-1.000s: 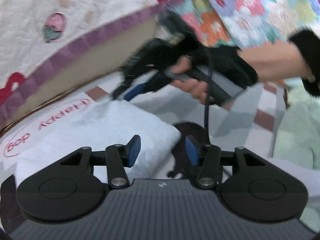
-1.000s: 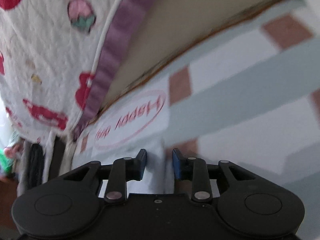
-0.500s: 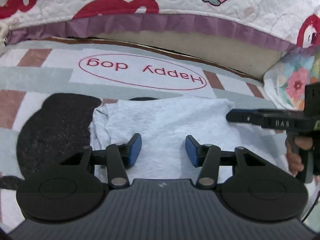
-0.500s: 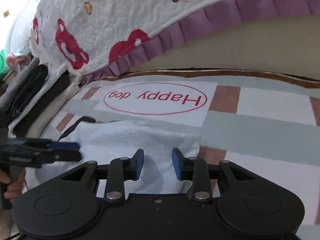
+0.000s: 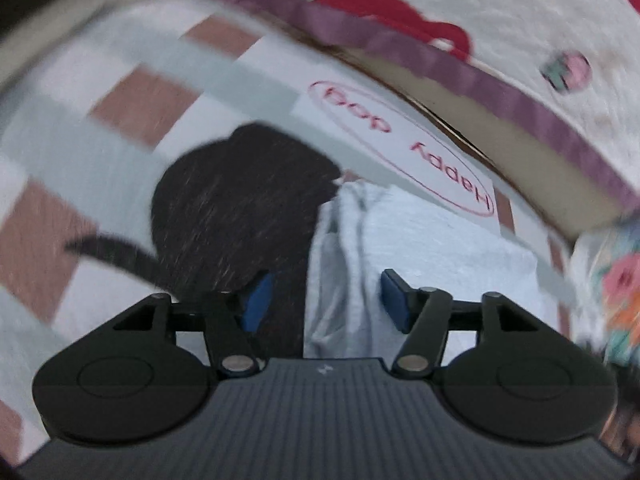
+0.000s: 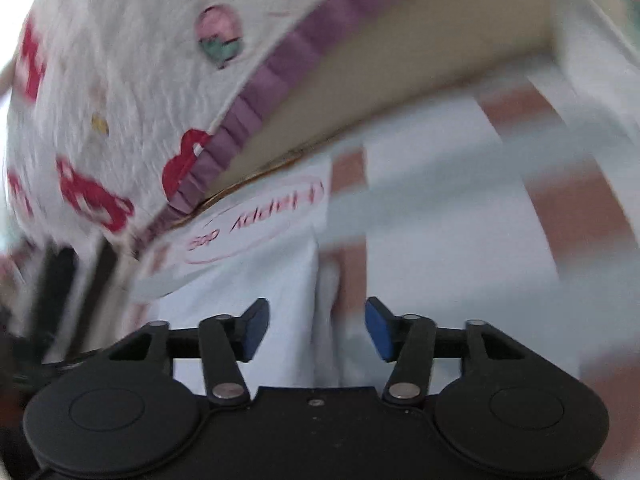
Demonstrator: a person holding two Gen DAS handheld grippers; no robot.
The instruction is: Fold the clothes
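Note:
A folded pale grey-white garment (image 5: pixel 432 248) lies on a checked mat printed "Happy dog" (image 5: pixel 404 148). In the left wrist view my left gripper (image 5: pixel 326 300) is open, its blue pads straddling the garment's left folded edge, with nothing pinched. In the right wrist view the same garment (image 6: pixel 256 292) fills the lower middle. My right gripper (image 6: pixel 316 330) is open over the garment's right edge, empty between its pads. Both views are blurred by motion.
A black dog shape (image 5: pixel 240 208) is printed on the mat left of the garment. A white quilt with red shapes and a purple frill (image 6: pixel 256 92) hangs over a bed edge behind the mat. Floral fabric (image 5: pixel 616 280) lies at the right.
Both grippers have swung outward to opposite ends of the garment and tilted. The right gripper has opened wider. The other hand and gripper have left the left wrist view.

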